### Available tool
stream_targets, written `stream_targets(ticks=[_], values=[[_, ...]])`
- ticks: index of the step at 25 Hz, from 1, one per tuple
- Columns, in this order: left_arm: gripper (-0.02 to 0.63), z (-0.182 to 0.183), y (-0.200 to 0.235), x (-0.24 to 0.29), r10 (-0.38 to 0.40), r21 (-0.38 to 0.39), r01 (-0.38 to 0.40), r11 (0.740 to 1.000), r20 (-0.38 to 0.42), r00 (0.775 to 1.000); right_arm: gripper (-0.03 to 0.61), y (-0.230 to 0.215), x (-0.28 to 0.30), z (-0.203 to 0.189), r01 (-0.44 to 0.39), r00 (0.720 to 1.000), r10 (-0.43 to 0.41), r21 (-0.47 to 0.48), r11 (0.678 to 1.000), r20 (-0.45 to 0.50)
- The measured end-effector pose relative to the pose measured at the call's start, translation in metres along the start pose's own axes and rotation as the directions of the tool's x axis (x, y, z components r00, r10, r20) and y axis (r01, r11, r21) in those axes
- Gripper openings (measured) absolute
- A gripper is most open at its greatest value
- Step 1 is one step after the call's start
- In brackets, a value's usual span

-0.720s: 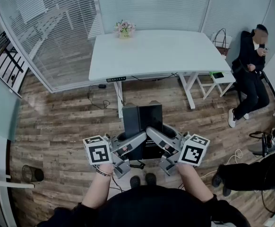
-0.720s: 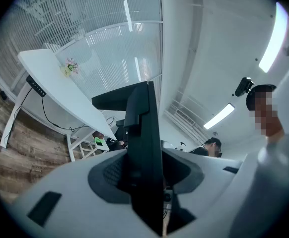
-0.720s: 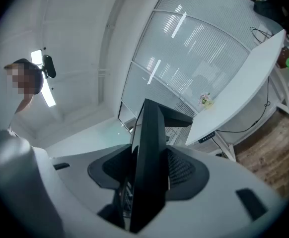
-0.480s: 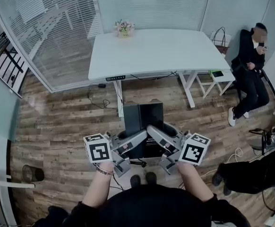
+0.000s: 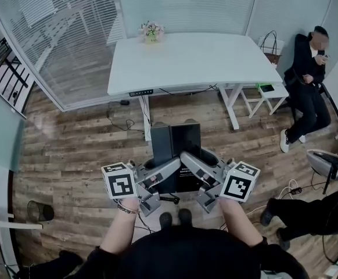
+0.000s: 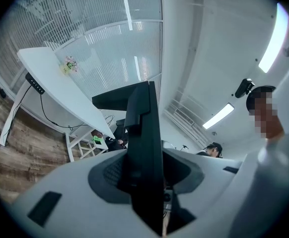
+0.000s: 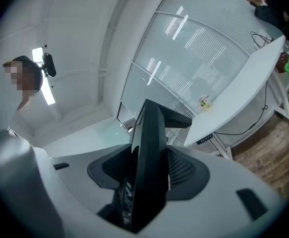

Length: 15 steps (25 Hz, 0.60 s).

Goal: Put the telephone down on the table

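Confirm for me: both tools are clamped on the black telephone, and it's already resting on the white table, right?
Not quite. The left tool and right tool are both clamped on the black telephone, but it isn't resting on the white table. The head view shows it held in the air above the wooden floor, short of the table's near edge.

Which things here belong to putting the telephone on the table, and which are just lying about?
Job in hand: telephone, white table, left gripper, right gripper.
Lying about: flower pot, stool, bin, seated person.
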<state>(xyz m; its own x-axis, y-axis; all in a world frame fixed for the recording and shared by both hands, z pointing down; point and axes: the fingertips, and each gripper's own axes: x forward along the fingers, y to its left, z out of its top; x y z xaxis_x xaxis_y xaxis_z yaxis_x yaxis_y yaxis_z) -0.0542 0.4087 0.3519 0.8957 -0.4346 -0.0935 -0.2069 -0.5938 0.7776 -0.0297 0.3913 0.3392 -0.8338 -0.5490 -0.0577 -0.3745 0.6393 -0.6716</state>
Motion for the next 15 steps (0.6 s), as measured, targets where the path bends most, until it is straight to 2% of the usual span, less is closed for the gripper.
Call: stream_targets(ticks=[15], values=[[0.187,-0.015,-0.009,0.030,0.001,0.014,-0.001,1.000,-0.007,1.000,0.206,-0.011,-0.031,0.013,0.007,1.000,-0.007,-0.008,1.000,0.022]])
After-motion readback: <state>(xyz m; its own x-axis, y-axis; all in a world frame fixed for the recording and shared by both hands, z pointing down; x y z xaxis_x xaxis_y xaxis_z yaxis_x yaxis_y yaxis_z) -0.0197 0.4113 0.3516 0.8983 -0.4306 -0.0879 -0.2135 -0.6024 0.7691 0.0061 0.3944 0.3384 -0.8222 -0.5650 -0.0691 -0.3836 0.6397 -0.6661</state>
